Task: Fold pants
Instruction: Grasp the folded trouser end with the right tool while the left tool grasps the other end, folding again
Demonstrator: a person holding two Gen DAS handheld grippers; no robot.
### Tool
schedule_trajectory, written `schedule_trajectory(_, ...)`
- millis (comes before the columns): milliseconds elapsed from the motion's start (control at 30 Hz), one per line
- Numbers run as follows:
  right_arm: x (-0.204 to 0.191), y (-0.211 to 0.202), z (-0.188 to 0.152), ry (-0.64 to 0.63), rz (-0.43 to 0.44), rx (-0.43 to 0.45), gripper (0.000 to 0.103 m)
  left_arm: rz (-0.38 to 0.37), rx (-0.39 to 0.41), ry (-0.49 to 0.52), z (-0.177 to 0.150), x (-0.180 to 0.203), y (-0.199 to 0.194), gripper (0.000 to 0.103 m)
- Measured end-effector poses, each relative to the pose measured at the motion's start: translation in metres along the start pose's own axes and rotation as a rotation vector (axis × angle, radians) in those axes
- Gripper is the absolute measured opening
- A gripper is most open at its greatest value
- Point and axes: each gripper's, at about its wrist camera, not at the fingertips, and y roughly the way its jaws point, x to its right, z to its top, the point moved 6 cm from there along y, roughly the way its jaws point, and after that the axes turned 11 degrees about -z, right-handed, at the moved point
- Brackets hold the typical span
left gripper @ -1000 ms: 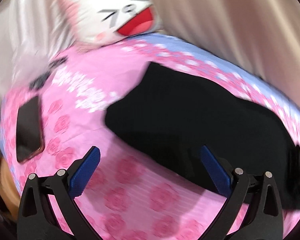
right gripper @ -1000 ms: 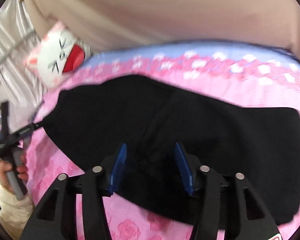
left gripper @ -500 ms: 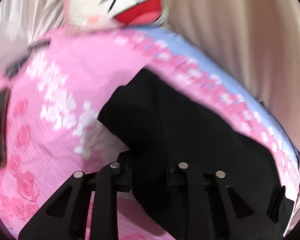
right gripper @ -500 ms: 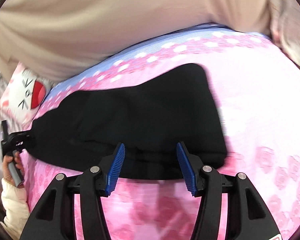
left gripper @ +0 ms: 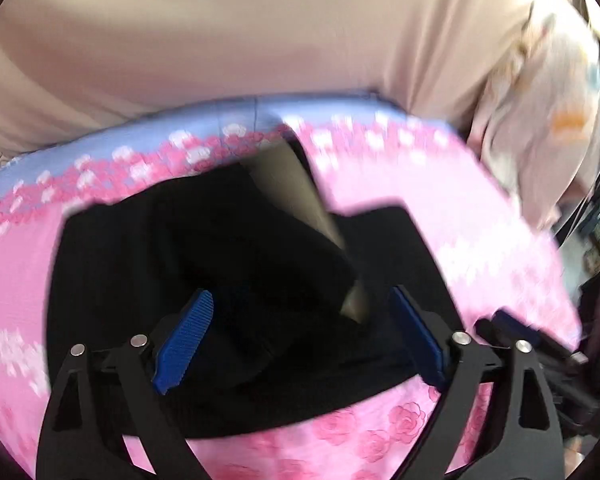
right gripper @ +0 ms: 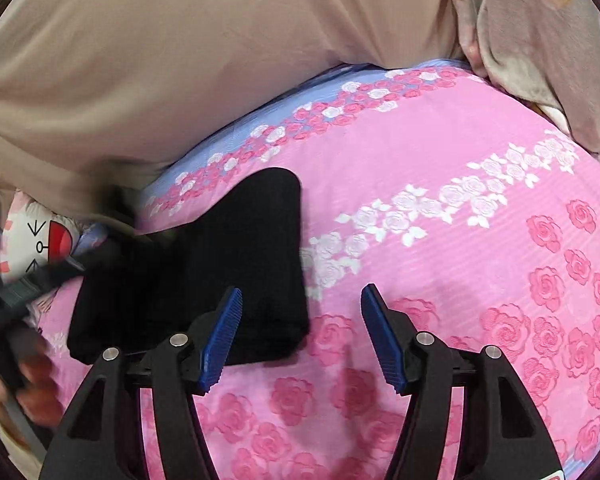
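The black pants (left gripper: 148,272) lie folded in a compact pile on the pink rose bedsheet (left gripper: 480,220). In the left wrist view my left gripper (left gripper: 300,340) is open right over the pile, its blue pads on either side of the cloth, holding nothing. A blurred beige flap (left gripper: 296,192) crosses the top of the pile. In the right wrist view the pants (right gripper: 236,256) lie at the left. My right gripper (right gripper: 300,336) is open and empty at their right edge, mostly over bare sheet (right gripper: 460,240). The left gripper (right gripper: 16,292) shows blurred at far left.
A beige curtain (right gripper: 180,60) hangs behind the bed. A cat-face pillow (right gripper: 44,244) lies at the far left. A crumpled grey-beige blanket (right gripper: 540,40) sits at the back right corner. The sheet's blue border (right gripper: 260,120) runs along the far edge.
The left gripper, shut on the pants' end half a second ago, carried it over onto the pile and has opened. The right gripper has shifted right off the pants and opened wider.
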Motion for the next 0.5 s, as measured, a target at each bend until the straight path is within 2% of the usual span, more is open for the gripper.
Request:
schedule_trajectory(100,0.01,-0.003,0.003,-0.004,-0.003,0.007,0.061,0.065,0.071,0.05,0.001,0.009,-0.015,0.088)
schedule_trajectory(133,0.009,-0.002,0.005,-0.012,0.0,0.007,0.061,0.089,0.098,0.047,0.005,0.004,-0.026,0.092)
schedule_trajectory(233,-0.011,0.001,0.016,-0.055,0.048,0.01,0.061,0.133,0.195,-0.014,0.016,-0.024,-0.067,0.094)
schedule_trajectory(300,-0.04,0.008,0.023,-0.104,0.111,-0.006,0.062,0.208,0.238,-0.081,0.022,-0.058,-0.094,0.098)
schedule_trajectory(367,-0.072,0.022,0.026,-0.173,0.152,-0.03,0.077,0.3,0.262,-0.141,0.021,-0.093,-0.114,0.098)
schedule_trajectory(400,-0.085,0.03,0.026,-0.204,0.159,-0.042,0.08,0.359,0.277,-0.167,0.017,-0.113,-0.125,0.098)
schedule_trajectory(500,-0.12,0.067,0.022,-0.261,0.16,-0.114,0.08,0.481,0.26,-0.231,0.0,-0.161,-0.141,0.098)
